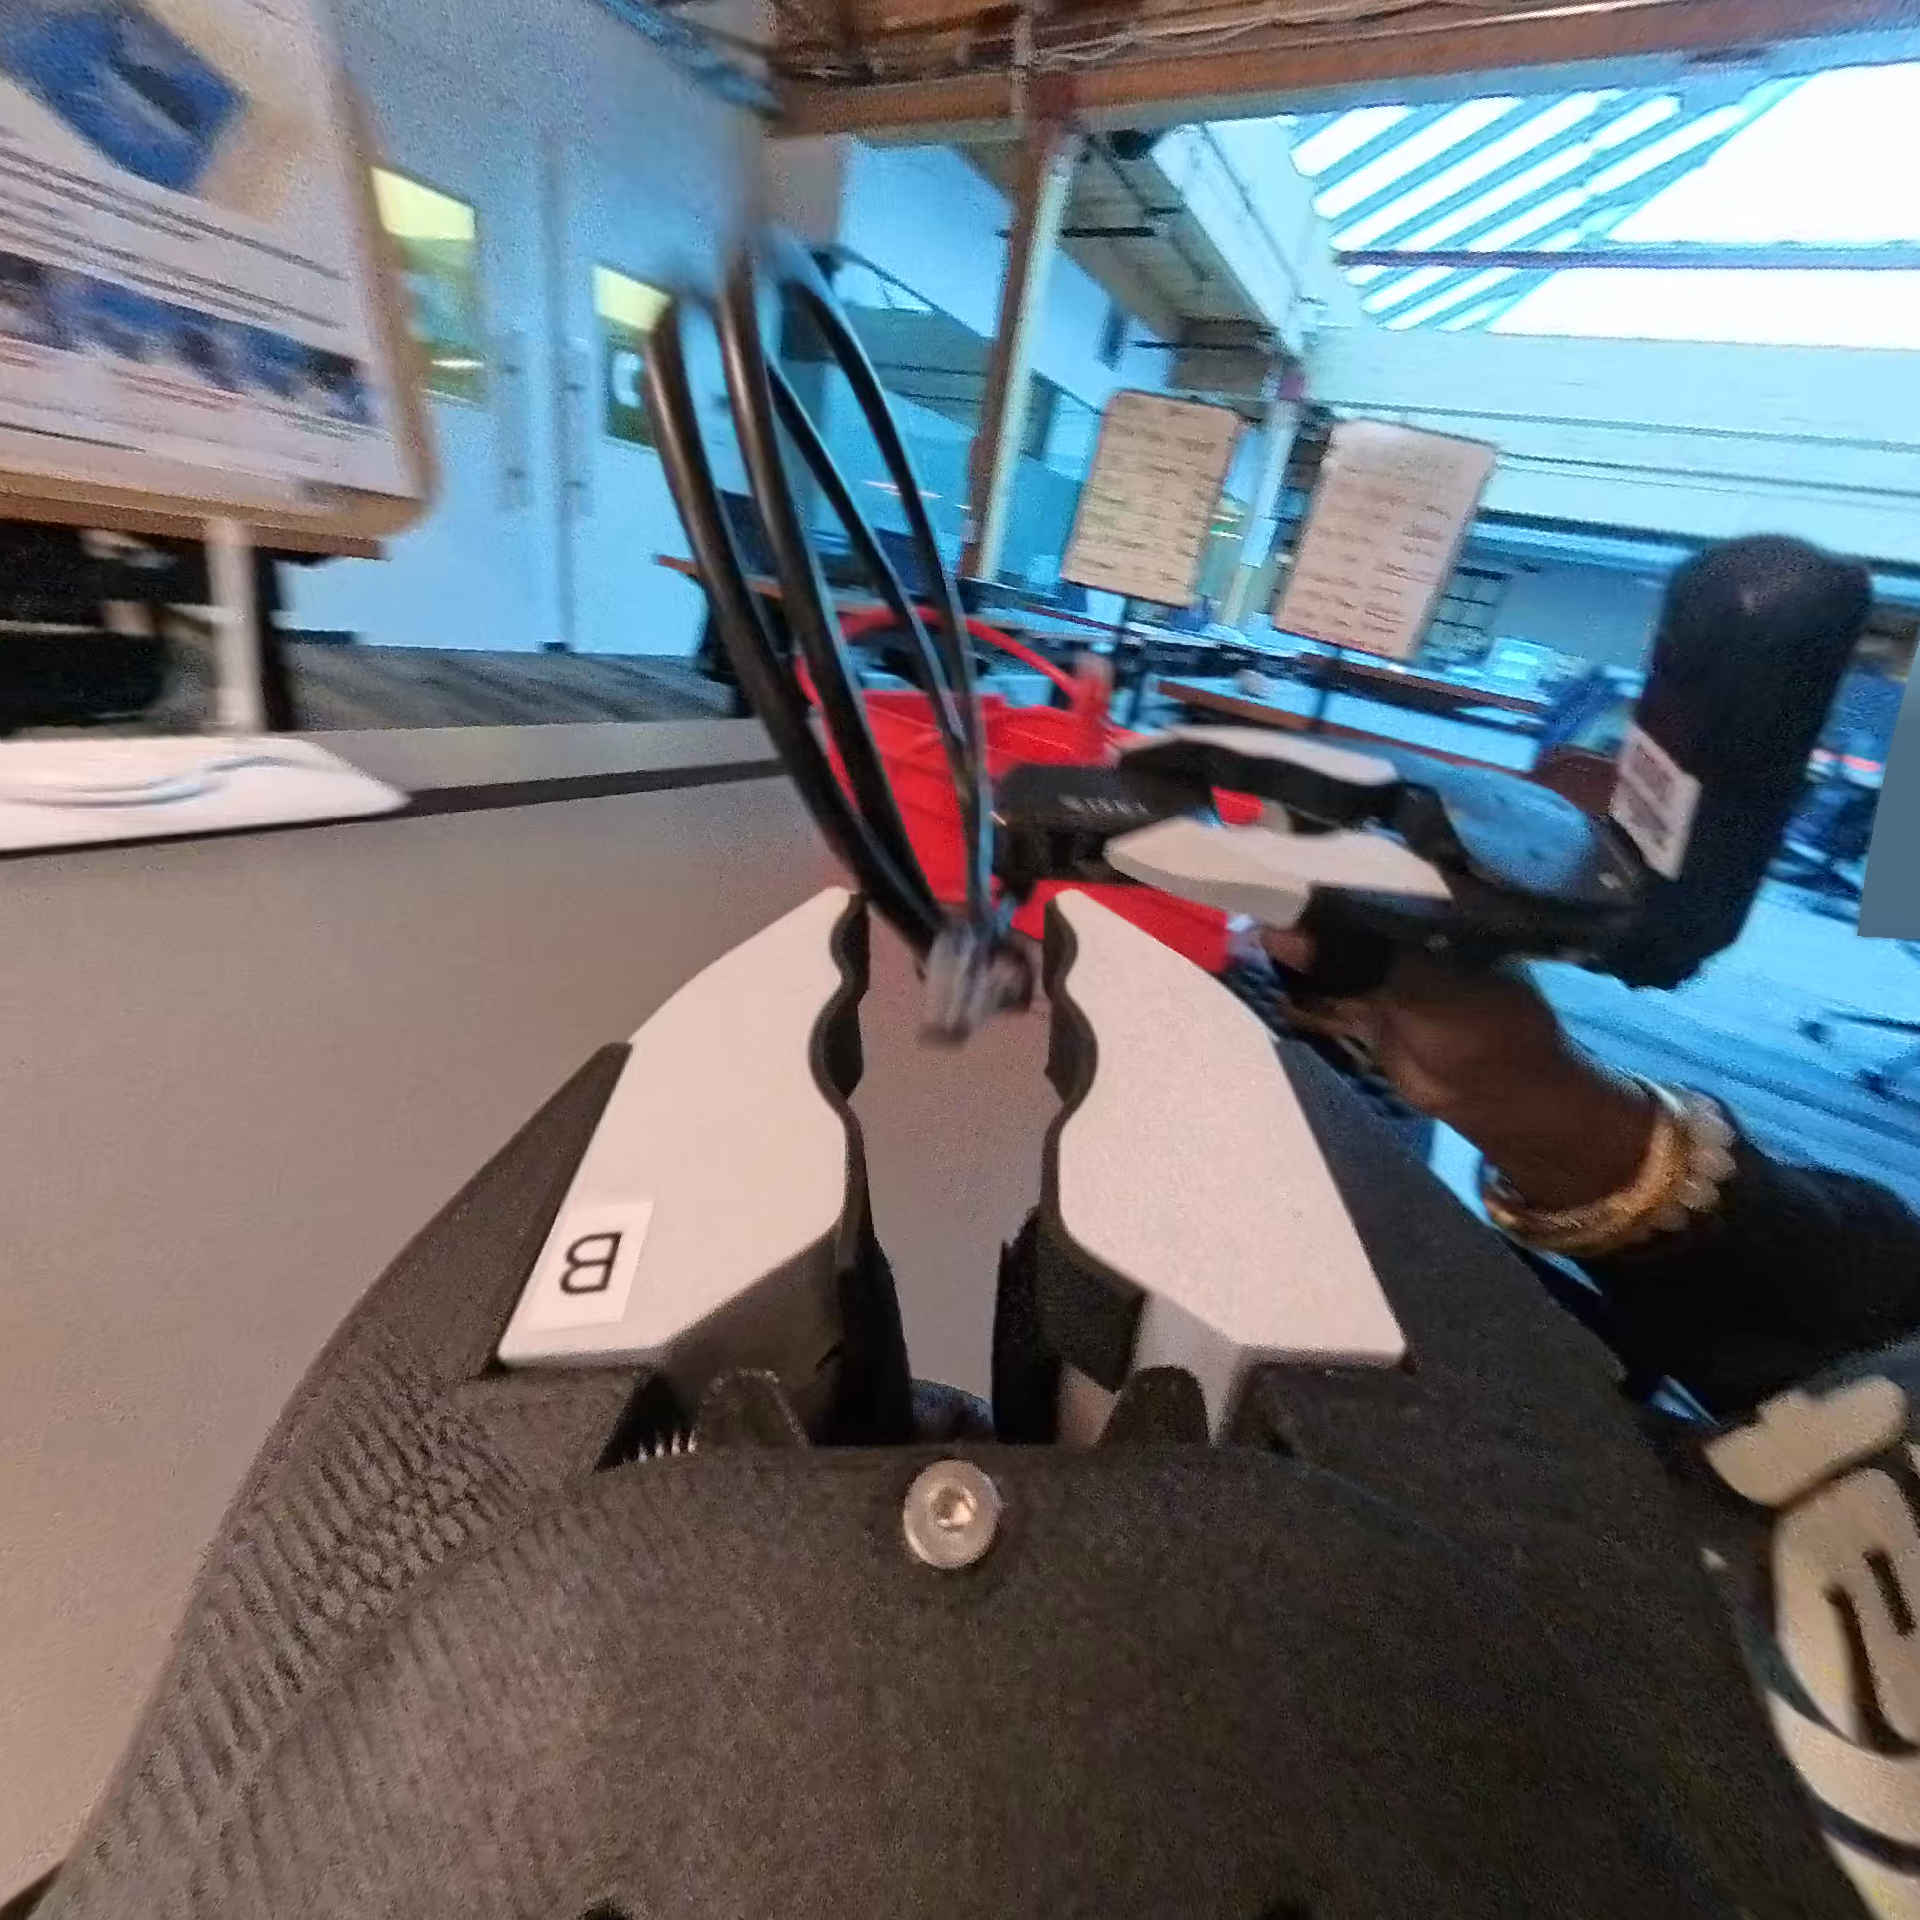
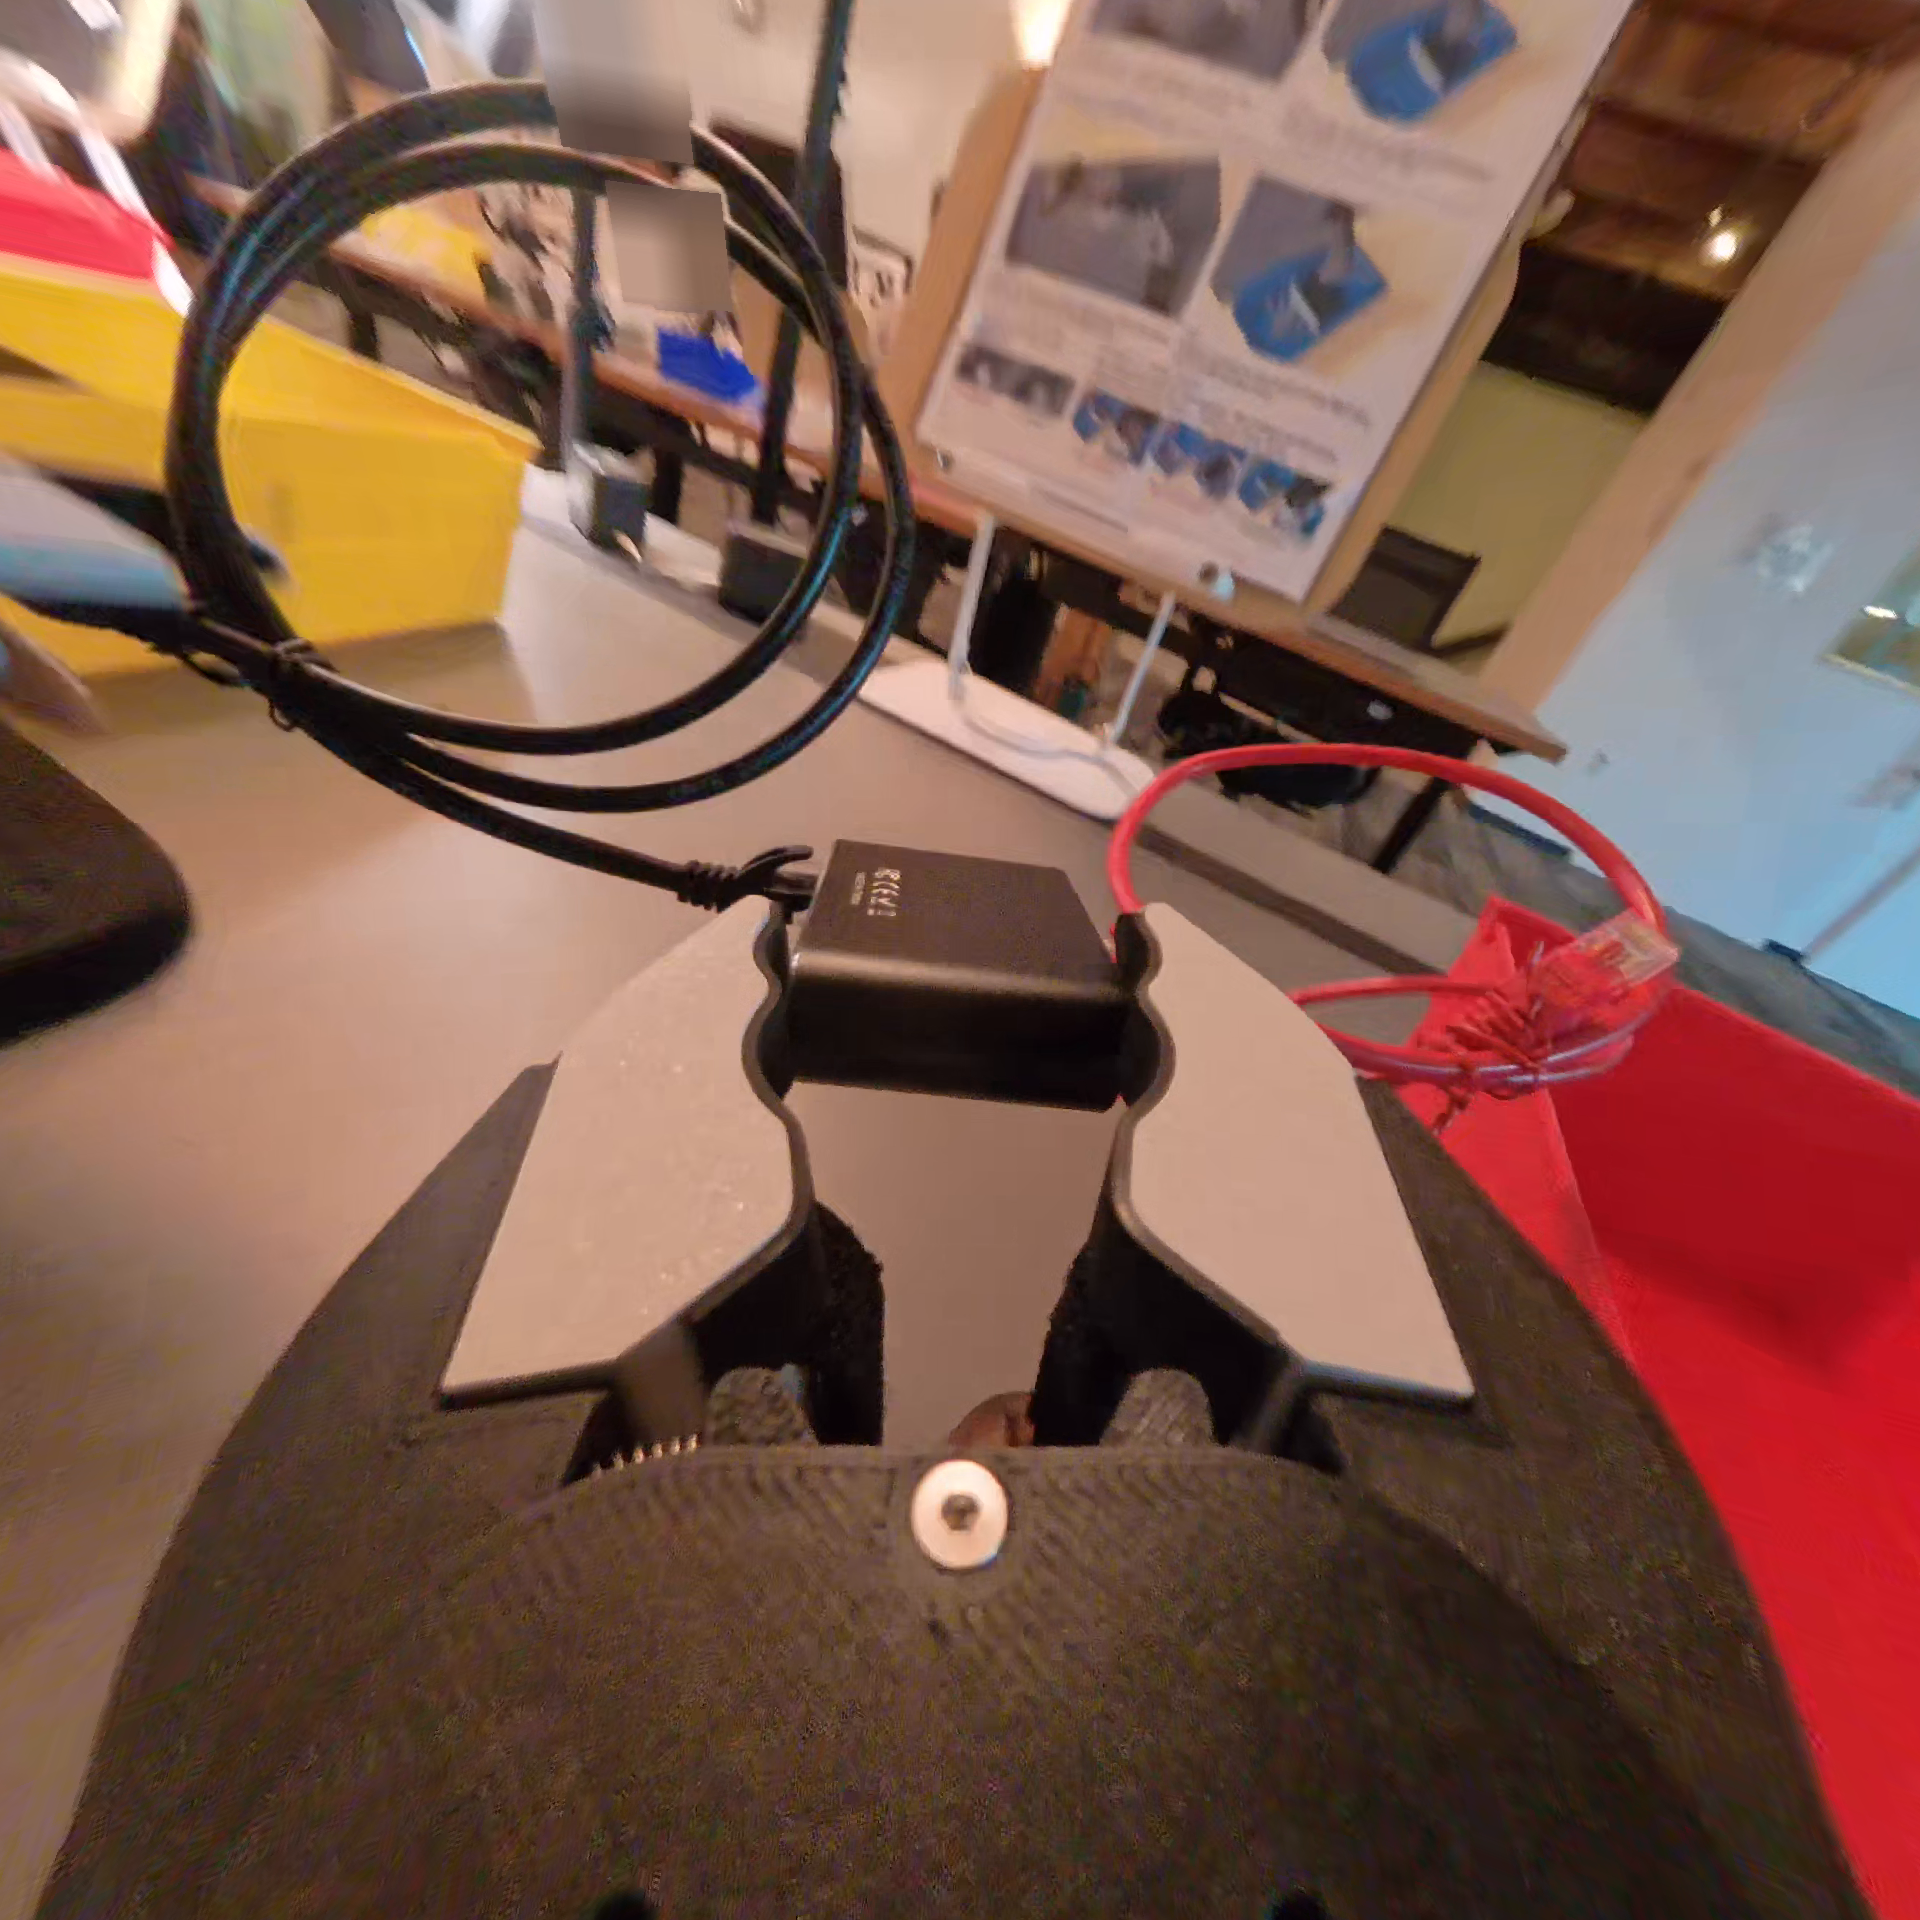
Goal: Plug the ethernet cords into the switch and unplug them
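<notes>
My right gripper [image 2: 956, 935] is shut on a small black switch [image 2: 935, 977] and holds it just above the grey table [image 2: 416, 1039]. A coiled black ethernet cord [image 2: 540, 436] is plugged into the switch's left side. A red ethernet cord [image 2: 1351, 769] enters its right side, and its free plug [image 2: 1600, 961] hangs over a red bin. In the left wrist view, my left gripper [image 1: 956, 914] has its jaws apart, with the black cord's clear plug [image 1: 971, 977] between the fingertips. The right gripper [image 1: 1117, 810] and the switch [image 1: 1060, 821] show just beyond.
A red bin [image 2: 1714, 1247] sits at the right of the table and a yellow bin [image 2: 364, 468] at the far left. A poster board [image 2: 1247, 260] on a white stand is at the back. A person's hand with a bracelet [image 1: 1610, 1195] holds the right gripper.
</notes>
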A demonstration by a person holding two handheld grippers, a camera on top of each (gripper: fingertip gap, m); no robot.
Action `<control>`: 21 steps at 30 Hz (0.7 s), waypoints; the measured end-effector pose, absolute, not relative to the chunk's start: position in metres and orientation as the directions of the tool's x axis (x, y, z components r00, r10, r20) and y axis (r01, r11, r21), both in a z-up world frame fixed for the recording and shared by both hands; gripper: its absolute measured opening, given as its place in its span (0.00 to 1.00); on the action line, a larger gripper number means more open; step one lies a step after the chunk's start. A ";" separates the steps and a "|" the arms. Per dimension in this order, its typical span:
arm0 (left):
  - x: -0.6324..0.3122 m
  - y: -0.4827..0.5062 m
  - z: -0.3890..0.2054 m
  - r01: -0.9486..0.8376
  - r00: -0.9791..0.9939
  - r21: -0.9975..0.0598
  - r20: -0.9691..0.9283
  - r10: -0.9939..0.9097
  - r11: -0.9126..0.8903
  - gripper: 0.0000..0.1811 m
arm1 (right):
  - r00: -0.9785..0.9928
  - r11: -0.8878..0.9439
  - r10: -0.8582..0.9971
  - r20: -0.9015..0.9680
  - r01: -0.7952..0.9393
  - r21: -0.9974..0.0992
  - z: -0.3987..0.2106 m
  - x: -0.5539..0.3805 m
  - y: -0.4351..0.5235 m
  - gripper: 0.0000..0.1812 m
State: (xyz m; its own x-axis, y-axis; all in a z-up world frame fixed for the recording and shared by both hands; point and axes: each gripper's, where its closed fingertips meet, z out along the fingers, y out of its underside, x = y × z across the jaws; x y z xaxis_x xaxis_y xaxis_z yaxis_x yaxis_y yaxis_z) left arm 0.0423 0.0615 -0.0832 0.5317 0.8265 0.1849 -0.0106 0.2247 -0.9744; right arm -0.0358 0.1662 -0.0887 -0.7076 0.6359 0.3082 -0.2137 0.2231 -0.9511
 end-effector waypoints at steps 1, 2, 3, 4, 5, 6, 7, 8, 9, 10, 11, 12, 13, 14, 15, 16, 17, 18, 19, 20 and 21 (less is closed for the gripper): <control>0.041 0.044 -0.081 -0.023 0.478 -0.973 0.190 0.857 0.229 0.17 | -0.695 0.258 0.643 0.321 -0.198 -0.946 -0.097 -0.041 0.166 0.33; 0.040 0.027 -0.078 -0.048 0.429 -0.973 0.183 0.884 0.224 0.17 | -0.693 0.286 0.643 0.326 -0.177 -0.942 -0.106 -0.045 0.165 0.34; 0.042 0.013 -0.074 -0.079 0.387 -0.973 0.170 0.906 0.217 0.17 | -0.699 0.309 0.639 0.320 -0.148 -0.940 -0.115 -0.047 0.163 0.33; 0.044 0.001 -0.069 -0.107 0.353 -0.972 0.159 0.922 0.208 0.17 | -0.705 0.333 0.633 0.319 -0.124 -0.935 -0.123 -0.049 0.162 0.34; 0.047 -0.007 -0.063 -0.129 0.332 -0.972 0.145 0.932 0.197 0.16 | -0.706 0.361 0.627 0.329 -0.111 -0.926 -0.128 -0.049 0.160 0.34; 0.050 -0.014 -0.057 -0.150 0.315 -0.973 0.123 0.941 0.178 0.16 | -0.702 0.385 0.623 0.345 -0.109 -0.917 -0.130 -0.049 0.159 0.34; 0.053 -0.020 -0.052 -0.171 0.295 -0.974 0.093 0.951 0.149 0.16 | -0.702 0.400 0.619 0.352 -0.104 -0.911 -0.132 -0.049 0.159 0.34; 0.056 -0.027 -0.047 -0.189 0.264 -0.975 0.067 0.962 0.120 0.16 | -0.711 0.409 0.612 0.346 -0.089 -0.908 -0.135 -0.049 0.158 0.34; 0.060 -0.034 -0.042 -0.210 0.235 -0.973 0.044 0.971 0.095 0.16 | -0.722 0.420 0.605 0.335 -0.068 -0.905 -0.139 -0.048 0.157 0.33; 0.063 -0.039 -0.036 -0.232 0.215 -0.970 0.028 0.976 0.078 0.15 | -0.730 0.434 0.600 0.328 -0.048 -0.899 -0.142 -0.049 0.156 0.33; 0.067 -0.043 -0.031 -0.248 0.199 -0.966 0.018 0.980 0.068 0.15 | -0.735 0.443 0.597 0.321 -0.031 -0.896 -0.145 -0.049 0.156 0.33; 0.070 -0.047 -0.028 -0.260 0.186 -0.964 0.012 0.982 0.061 0.15 | -0.740 0.449 0.595 0.314 -0.019 -0.894 -0.146 -0.049 0.157 0.33; 0.072 -0.051 -0.024 -0.268 0.176 -0.962 0.007 0.984 0.055 0.15 | -0.745 0.467 0.590 0.311 0.000 -0.884 -0.149 -0.048 0.157 0.33; 0.074 -0.053 -0.023 -0.272 0.169 -0.961 -0.001 0.986 0.046 0.15 | -0.752 0.496 0.583 0.308 0.028 -0.868 -0.154 -0.048 0.158 0.33; 0.075 -0.055 -0.022 -0.266 0.166 -0.963 -0.018 0.986 0.027 0.15 | -0.762 0.527 0.573 0.302 0.060 -0.848 -0.160 -0.047 0.160 0.33; 0.076 -0.056 -0.023 -0.251 0.161 -0.968 -0.044 0.986 -0.002 0.15 | -0.773 0.550 0.563 0.291 0.088 -0.831 -0.165 -0.046 0.162 0.33; 0.076 -0.060 -0.024 -0.233 0.147 -0.972 -0.068 0.987 -0.033 0.15 | -0.780 0.560 0.559 0.281 0.105 -0.822 -0.168 -0.045 0.164 0.33; 0.078 -0.065 -0.025 -0.218 0.126 -0.974 -0.089 0.988 -0.060 0.15 | -0.787 0.573 0.554 0.273 0.123 -0.810 -0.170 -0.045 0.166 0.33; 0.079 -0.070 -0.025 -0.205 0.111 -0.975 -0.107 0.988 -0.083 0.15 | -0.792 0.587 0.550 0.265 0.141 -0.797 -0.172 -0.045 0.169 0.34; 0.081 -0.075 -0.025 -0.189 0.102 -0.977 -0.120 0.987 -0.099 0.15 | -0.797 0.601 0.546 0.259 0.158 -0.783 -0.174 -0.044 0.171 0.34; 0.084 -0.080 -0.025 -0.172 0.093 -0.979 -0.127 0.987 -0.110 0.15 | -0.801 0.618 0.540 0.257 0.171 -0.767 -0.177 -0.044 0.174 0.34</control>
State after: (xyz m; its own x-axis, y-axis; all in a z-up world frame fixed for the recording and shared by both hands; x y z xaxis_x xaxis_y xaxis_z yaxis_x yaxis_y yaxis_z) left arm 0.0835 -0.0801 -0.0253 0.0935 0.9875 -0.1271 -0.1722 -0.1098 -0.9789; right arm -0.0435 0.1739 -0.1768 -0.8012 0.5403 0.2571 0.1708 0.6183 -0.7671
